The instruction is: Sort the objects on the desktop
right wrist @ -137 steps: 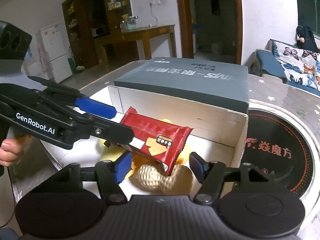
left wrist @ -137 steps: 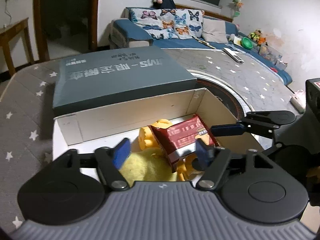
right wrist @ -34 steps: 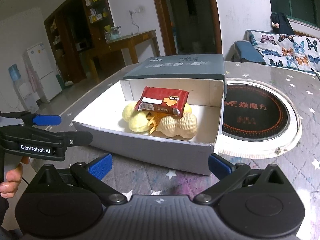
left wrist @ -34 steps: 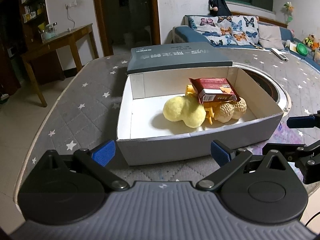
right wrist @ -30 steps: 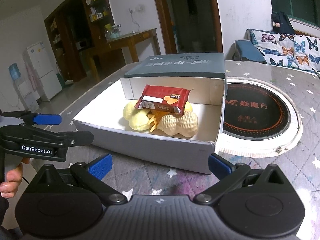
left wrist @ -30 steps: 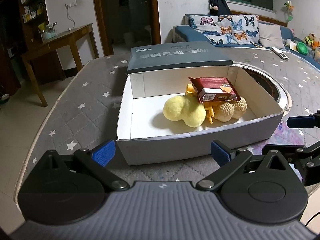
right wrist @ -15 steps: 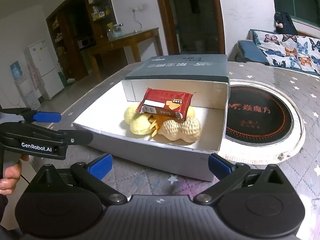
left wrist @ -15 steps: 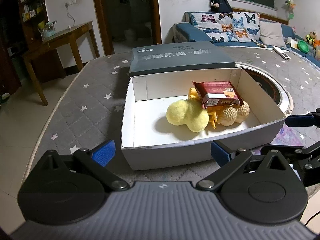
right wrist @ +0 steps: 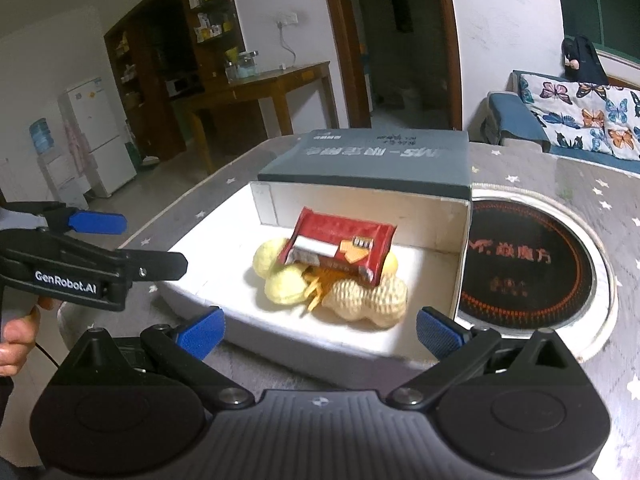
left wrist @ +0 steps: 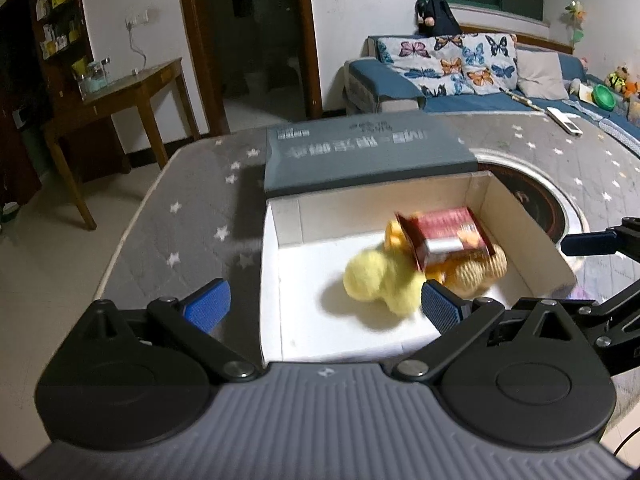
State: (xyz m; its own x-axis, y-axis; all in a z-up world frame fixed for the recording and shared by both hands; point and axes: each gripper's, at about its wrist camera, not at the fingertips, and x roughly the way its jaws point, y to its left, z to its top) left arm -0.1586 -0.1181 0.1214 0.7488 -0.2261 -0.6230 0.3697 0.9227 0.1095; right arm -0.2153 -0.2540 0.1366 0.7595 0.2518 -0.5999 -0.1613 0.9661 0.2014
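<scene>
With both my left gripper and right gripper spread wide and empty just short of the white box, I judge a careless reach could clip its near wall and topple the red snack packet leaning on the toys inside.

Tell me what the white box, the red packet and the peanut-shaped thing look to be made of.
White box: looks like matte paperboard, with thin flat walls and folded corner flaps. Red packet: probably glossy plastic film, printed, with crimped ends and a pale glare band. Peanut-shaped thing: tan, dull, with a netted surface; possibly soft rubber or plush, the blur leaves that open.
</scene>
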